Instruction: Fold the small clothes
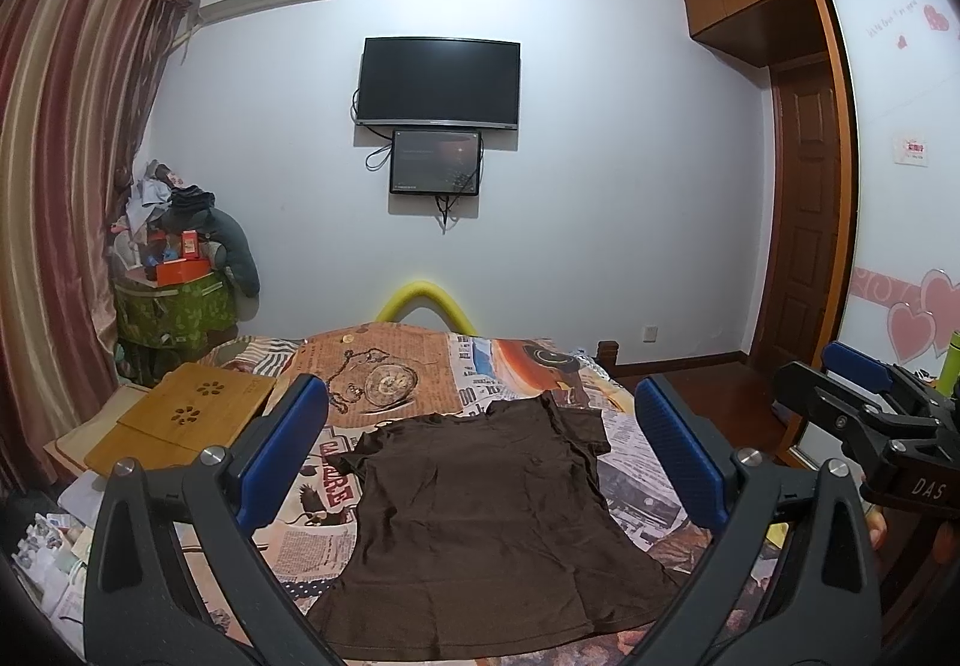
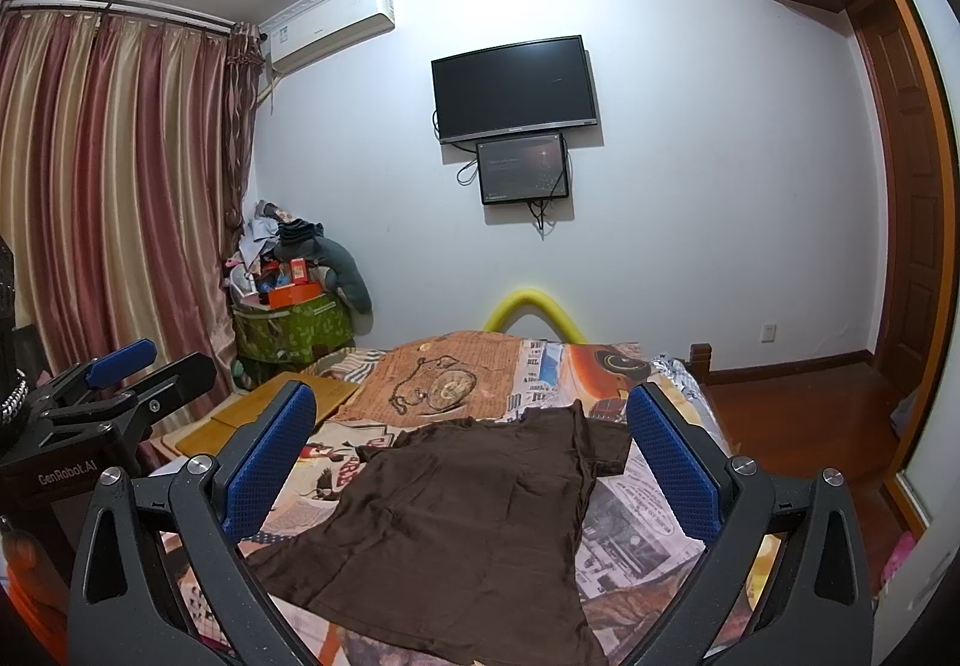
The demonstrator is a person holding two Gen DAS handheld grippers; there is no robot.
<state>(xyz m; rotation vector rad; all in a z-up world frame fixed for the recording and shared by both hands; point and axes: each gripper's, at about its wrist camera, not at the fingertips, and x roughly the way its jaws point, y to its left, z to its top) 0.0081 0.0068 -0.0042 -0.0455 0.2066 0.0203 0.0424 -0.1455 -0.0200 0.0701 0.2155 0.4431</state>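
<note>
Fingers [image 1: 678, 450] of the left gripper [image 1: 480, 450] stand wide apart in the left wrist view, released, with nothing between the blue pads. Between them, in the lower middle of the frame, a brown shirt [image 1: 480, 522] lies flat on the bed [image 1: 636, 492]. Its long axis runs from the bottom edge up toward the far wall: the hem is at the bottom, the collar at the top, and one sleeve points to each side. At the right edge the right gripper [image 1: 864, 396] is seen from the side, and its pads are apart. A wooden tray [image 1: 180, 420] lies on the left of the bed.

In the right wrist view, the right gripper [image 2: 474, 456] is also spread and grips nothing. The shirt [image 2: 468, 522] fills the lower middle, hem low, collar toward the upper right, so it leans a little. The left gripper [image 2: 120, 372] shows at the left edge, beside the curtain [image 2: 108, 174]. A television [image 2: 513, 87] hangs on the wall.
</note>
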